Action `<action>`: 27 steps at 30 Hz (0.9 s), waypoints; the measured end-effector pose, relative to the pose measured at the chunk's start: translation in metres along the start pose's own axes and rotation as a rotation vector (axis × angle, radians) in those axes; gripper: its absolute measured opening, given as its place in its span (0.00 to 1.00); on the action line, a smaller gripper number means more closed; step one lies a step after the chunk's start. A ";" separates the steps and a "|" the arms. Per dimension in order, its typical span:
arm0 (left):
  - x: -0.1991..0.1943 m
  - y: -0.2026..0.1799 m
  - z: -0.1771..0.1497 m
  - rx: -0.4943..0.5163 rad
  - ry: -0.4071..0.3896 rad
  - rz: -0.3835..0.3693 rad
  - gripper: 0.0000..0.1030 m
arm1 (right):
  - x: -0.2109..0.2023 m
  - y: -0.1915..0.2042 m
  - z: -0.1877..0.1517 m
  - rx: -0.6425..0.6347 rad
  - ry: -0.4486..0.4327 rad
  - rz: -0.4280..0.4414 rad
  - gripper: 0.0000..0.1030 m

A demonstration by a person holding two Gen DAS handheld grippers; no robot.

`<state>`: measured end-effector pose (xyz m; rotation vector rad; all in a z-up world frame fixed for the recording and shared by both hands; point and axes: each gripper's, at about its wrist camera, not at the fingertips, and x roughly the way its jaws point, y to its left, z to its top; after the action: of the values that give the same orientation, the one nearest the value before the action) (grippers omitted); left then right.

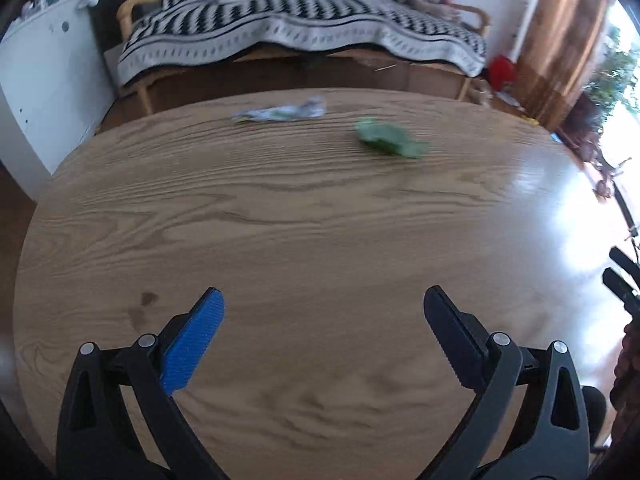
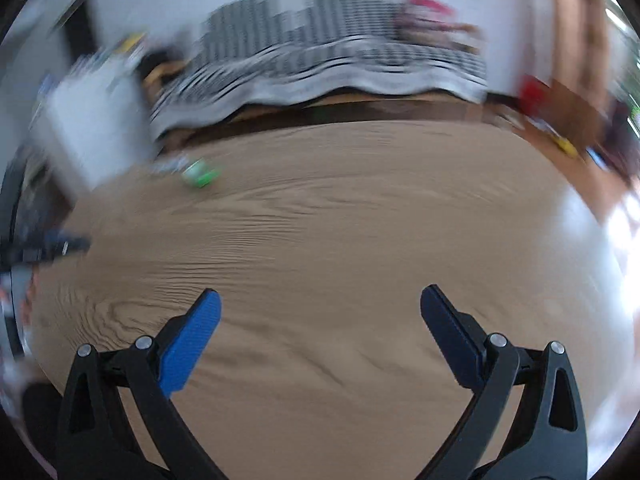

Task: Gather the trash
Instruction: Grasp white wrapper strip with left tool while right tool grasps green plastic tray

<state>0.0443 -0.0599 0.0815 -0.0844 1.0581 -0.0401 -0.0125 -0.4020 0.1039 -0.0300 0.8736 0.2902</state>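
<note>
Presently, the left gripper (image 1: 324, 300) stands with its jaws spread wide and nothing between them, poised above the near part of a round wooden table (image 1: 304, 240). The inner pad of one of its fingers (image 1: 192, 344) is blue and ribbed; the opposite finger reads dark. A small dark stain (image 1: 148, 299) marks the tabletop just beyond the blue pad.

The right gripper (image 2: 320, 302) is likewise fully parted and empty, held over the same table (image 2: 340, 240). Its view is heavily smeared, so fine detail there cannot be confirmed.

Further across the surface, in the left wrist view, a crumpled green wrapper (image 1: 390, 138) lies flat on the wood toward the far right side. Beyond it and to its left, near the far edge, lies a crumpled whitish wrapper (image 1: 280, 112) with pale printing; the two pieces are near each other but apart. Both are well clear of either gripper. In the right wrist view the green wrapper (image 2: 200, 174) shows at the far left of the table, with a blurred pale piece just behind it.

Strong glare covers the right side of the tabletop. Past the table stands a wooden-framed sofa (image 1: 132, 12) draped with a black-and-white patterned blanket (image 1: 296, 28). A white cabinet (image 1: 44, 88) stands at left, a brown curtain (image 1: 560, 40) at right.
</note>
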 end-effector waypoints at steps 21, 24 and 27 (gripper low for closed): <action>0.162 0.067 0.176 0.372 0.069 0.069 0.95 | 0.259 0.164 0.137 -0.452 0.229 0.157 0.94; 0.168 0.054 0.189 0.455 0.093 0.011 0.95 | 0.268 0.165 0.140 -0.443 0.224 0.185 0.95; 0.171 0.050 0.196 0.496 0.105 -0.035 0.95 | 0.269 0.160 0.138 -0.464 0.181 0.217 0.95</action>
<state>0.2991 -0.0126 0.0241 0.3515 1.1250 -0.3393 0.2123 -0.1645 0.0031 -0.3992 0.9747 0.6978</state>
